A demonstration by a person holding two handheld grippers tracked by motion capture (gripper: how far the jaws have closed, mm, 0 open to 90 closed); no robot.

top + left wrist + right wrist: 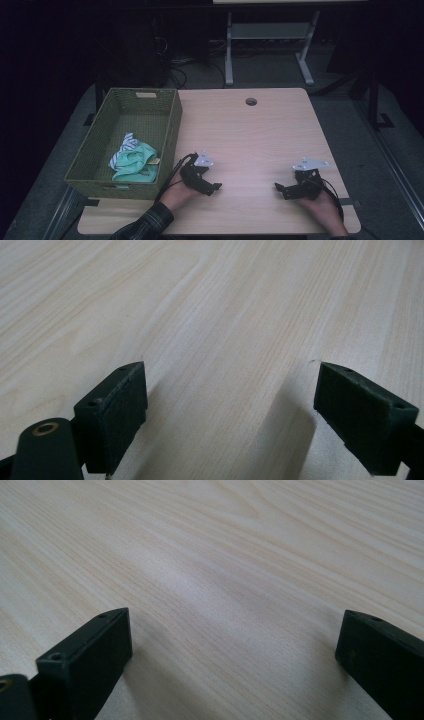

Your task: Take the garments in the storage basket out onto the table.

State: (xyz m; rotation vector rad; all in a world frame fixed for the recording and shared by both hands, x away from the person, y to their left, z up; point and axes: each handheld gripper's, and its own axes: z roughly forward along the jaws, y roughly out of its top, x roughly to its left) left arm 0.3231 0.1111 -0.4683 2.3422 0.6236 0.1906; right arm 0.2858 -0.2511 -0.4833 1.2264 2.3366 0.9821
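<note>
Both jaw pairs are seen spread wide, nothing between them, as the left gripper (216, 187) and right gripper (278, 188) are held low over the bare wooden table (260, 130), well apart; mint-green clothes (134, 161) lie in the woven basket (170, 130) beside the left one

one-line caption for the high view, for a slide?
Both grippers, left and right, rest open on the wooden table beside a green basket holding folded clothes.

Mint-green and striped cloths (134, 160) lie crumpled in the basket (170, 125).
</note>
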